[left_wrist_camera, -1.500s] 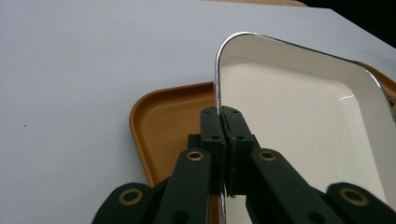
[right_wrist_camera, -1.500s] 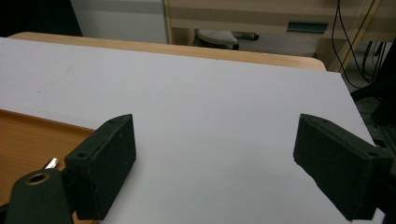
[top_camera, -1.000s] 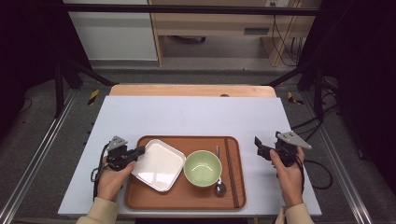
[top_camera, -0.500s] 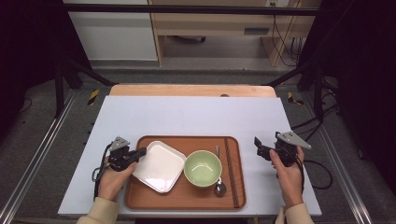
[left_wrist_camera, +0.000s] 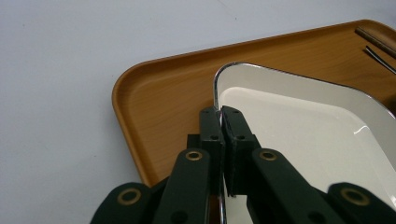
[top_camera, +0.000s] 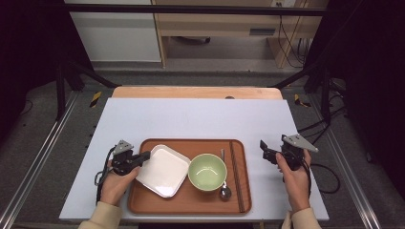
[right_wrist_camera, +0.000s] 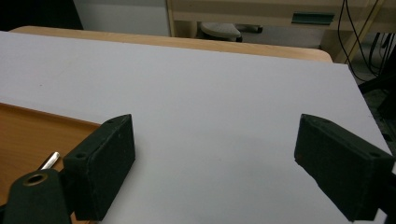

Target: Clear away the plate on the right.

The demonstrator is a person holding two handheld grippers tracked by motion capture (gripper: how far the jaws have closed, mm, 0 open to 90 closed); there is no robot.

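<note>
A white square plate [top_camera: 162, 171] lies in the left half of a brown tray [top_camera: 191, 204]. My left gripper [top_camera: 143, 156] is shut on the plate's left rim. In the left gripper view the two jaws [left_wrist_camera: 219, 112] pinch the thin edge of the plate [left_wrist_camera: 303, 121] over the tray [left_wrist_camera: 159, 107]. A green bowl [top_camera: 207, 171] stands in the tray's middle, with a metal spoon [top_camera: 224, 190] and dark chopsticks [top_camera: 236, 176] to its right. My right gripper [top_camera: 264, 147] stands open above the bare table right of the tray, with nothing between its jaws [right_wrist_camera: 215, 154].
The grey tabletop [top_camera: 200, 119] stretches behind the tray to a wooden back edge [top_camera: 196, 92]. Cables trail from both grippers. The tray's corner [right_wrist_camera: 28, 126] and the spoon handle [right_wrist_camera: 49, 161] lie at the left of the right gripper view.
</note>
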